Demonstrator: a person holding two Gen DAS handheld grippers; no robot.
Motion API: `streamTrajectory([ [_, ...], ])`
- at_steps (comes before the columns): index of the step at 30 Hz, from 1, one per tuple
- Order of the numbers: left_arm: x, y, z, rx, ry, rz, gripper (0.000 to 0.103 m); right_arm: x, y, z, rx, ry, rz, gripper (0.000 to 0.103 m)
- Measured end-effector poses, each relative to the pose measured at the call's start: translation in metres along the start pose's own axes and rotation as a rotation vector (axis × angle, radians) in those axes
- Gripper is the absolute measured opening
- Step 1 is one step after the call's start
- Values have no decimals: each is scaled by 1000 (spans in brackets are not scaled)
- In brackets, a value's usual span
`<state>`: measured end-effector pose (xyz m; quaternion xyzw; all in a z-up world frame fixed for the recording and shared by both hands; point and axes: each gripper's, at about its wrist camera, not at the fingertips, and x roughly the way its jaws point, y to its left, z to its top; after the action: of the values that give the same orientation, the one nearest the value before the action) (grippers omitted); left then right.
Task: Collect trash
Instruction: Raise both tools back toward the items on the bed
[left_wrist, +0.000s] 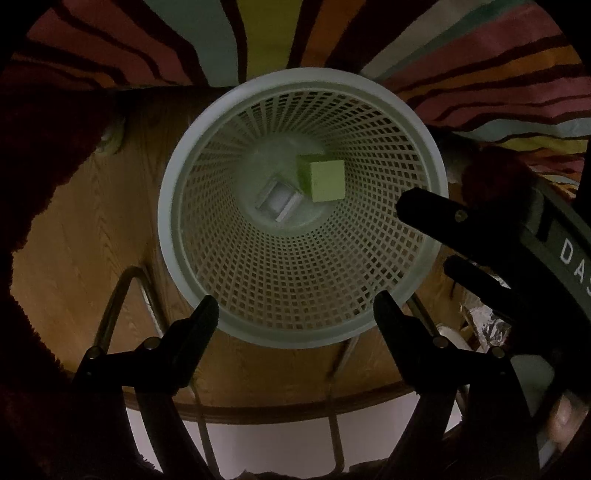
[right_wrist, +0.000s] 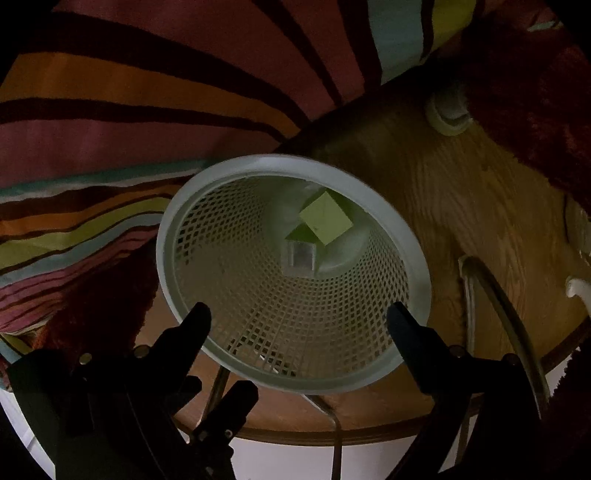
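trash, here a green box (left_wrist: 327, 181) and a small grey-white carton (left_wrist: 279, 203), lies at the bottom of the white mesh basket (left_wrist: 221, 155), which stands on the wooden floor (left_wrist: 74, 240) against the edge of a striped cover (left_wrist: 480, 55).

left wrist view: the left gripper (left_wrist: 295, 317) hangs over the basket's near rim, jaws apart and empty. the right gripper (left_wrist: 436, 236) reaches in from the right.

right wrist view: the right gripper (right_wrist: 299, 317) also stands wide over the near rim with nothing between its fingers; the box (right_wrist: 327, 218) leans on the carton (right_wrist: 301, 256).

both drops look done, so i'd lift straight up, clear of the rim, without tipping the light basket.
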<state>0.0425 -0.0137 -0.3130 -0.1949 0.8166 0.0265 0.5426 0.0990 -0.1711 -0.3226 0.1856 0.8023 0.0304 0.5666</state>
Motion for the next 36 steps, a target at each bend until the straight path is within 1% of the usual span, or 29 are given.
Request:
streamTrajectory([
  [3,2,2,-1,-11,-10,-5,84,4,1,-2,-4,-12,3,92],
  [6,0,3,-4,-18,-19,-10,84,-2,5,-5,-4,-24,4,92],
  [17,-18,4,-13,-21,-84,-11,84,-43,13,-25,-68,-130,24,92],
  [22,-37,4,-21,-3,-145,-13,84,-68,16,-38,-93,-183,44,92],
  [25,-56,3,-29,21,-206,-5,84,-93,21,-45,-146,-249,44,92],
  [28,-78,2,-38,53,-294,12,84,-117,26,-56,-194,-334,38,92],
  [29,-89,2,-42,63,-337,20,84,-127,28,-59,-204,-370,39,92],
  [32,-113,2,-52,90,-433,26,84,-158,32,-68,-228,-481,55,92],
  [34,-136,0,-61,115,-532,42,84,-177,36,-73,-250,-565,60,92],
  [35,-144,-1,-64,128,-569,48,84,-190,39,-77,-269,-624,58,92],
  [36,-157,-3,-69,143,-630,64,84,-200,43,-81,-289,-672,49,92],
])
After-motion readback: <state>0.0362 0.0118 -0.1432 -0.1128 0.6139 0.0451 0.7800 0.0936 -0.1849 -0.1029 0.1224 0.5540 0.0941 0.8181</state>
